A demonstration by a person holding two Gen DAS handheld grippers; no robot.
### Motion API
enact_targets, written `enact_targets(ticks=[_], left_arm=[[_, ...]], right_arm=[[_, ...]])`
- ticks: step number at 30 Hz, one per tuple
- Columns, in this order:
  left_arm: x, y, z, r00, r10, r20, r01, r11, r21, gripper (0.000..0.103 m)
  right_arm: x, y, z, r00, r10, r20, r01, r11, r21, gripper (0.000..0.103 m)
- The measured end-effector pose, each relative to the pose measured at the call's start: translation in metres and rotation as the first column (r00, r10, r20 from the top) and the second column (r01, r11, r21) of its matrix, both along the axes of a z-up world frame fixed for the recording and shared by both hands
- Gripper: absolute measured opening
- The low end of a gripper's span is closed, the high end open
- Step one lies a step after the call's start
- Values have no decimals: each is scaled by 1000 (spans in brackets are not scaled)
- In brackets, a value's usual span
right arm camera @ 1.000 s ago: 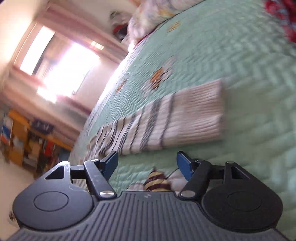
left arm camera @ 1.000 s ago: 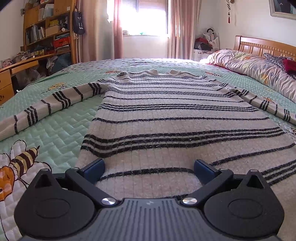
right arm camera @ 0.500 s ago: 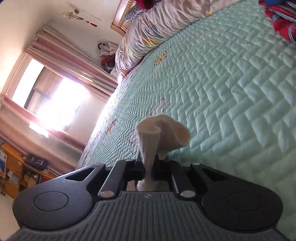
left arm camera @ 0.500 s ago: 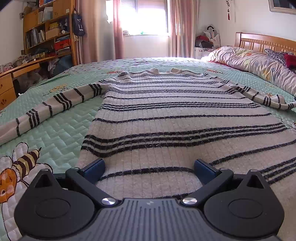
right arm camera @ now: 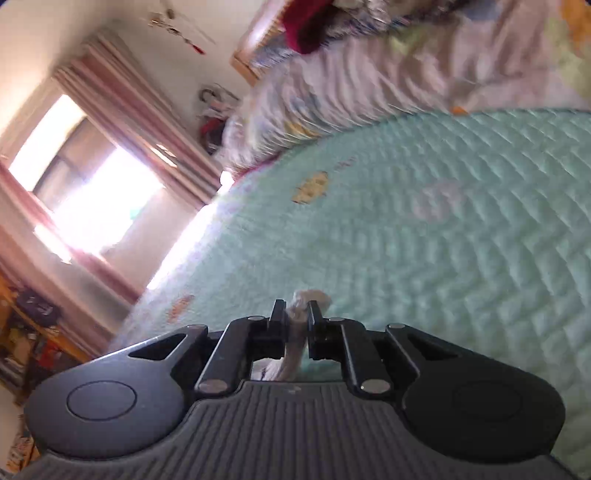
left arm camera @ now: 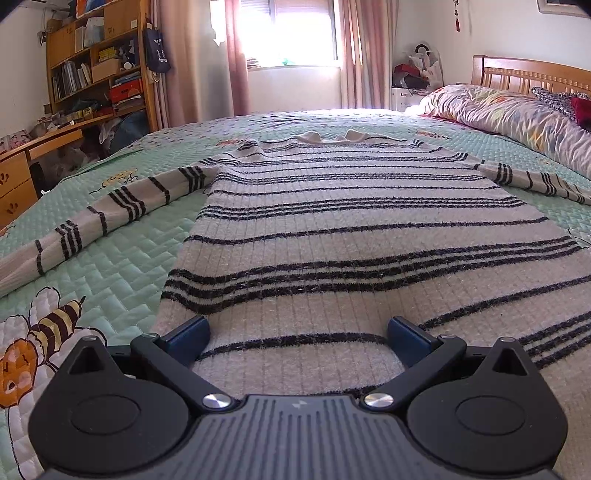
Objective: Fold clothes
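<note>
A cream sweater with black stripes (left arm camera: 351,229) lies flat on the green quilted bedspread (left arm camera: 110,266), collar toward the window. Its left sleeve (left arm camera: 110,210) stretches out to the left. My left gripper (left arm camera: 297,330) is open, low over the hem, with the knit between and below its blue pads. In the right wrist view, my right gripper (right arm camera: 294,314) pinches the cream cuff of the right sleeve (right arm camera: 308,297), held above the bedspread (right arm camera: 443,240). Its jaws are easing open slightly with the cuff still pressed between them. The rest of that sleeve (left arm camera: 532,181) trails off at the right.
A rumpled floral duvet (left arm camera: 509,114) lies along the wooden headboard (left arm camera: 535,74) on the right. A bookshelf (left arm camera: 99,74) and desk (left arm camera: 22,166) stand off the bed's left side. The bright window (left arm camera: 288,33) with pink curtains is at the far end.
My right gripper went from open near the sleeve's cuff to shut on it, then swept sideways with it. The right sleeve has drawn in toward the sweater's body. My left gripper stayed still.
</note>
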State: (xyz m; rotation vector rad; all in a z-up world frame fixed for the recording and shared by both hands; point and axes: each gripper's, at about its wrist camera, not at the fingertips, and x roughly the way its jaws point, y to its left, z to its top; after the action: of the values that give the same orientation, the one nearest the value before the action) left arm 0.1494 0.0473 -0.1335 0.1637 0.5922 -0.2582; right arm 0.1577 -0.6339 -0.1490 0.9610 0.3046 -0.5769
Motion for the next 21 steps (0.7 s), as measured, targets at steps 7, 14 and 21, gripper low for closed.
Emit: enact_targets(ticks=[7,14,21], left_arm=[[-1,0,-1,1000,2,3,-2,1000,6,103],[-4,-2,0,1000,6,15,-6,1000,15,103],[-3,-2,-1,1000,7,15,-7,1000,16,103]], right_arm=[[-65,62,4,994,-28,109,38,995,-87,26],[-49,39,-3,992,-113,62,109,992,67,53],[-34,17,-21,986,-120,113,104,985,134,53]])
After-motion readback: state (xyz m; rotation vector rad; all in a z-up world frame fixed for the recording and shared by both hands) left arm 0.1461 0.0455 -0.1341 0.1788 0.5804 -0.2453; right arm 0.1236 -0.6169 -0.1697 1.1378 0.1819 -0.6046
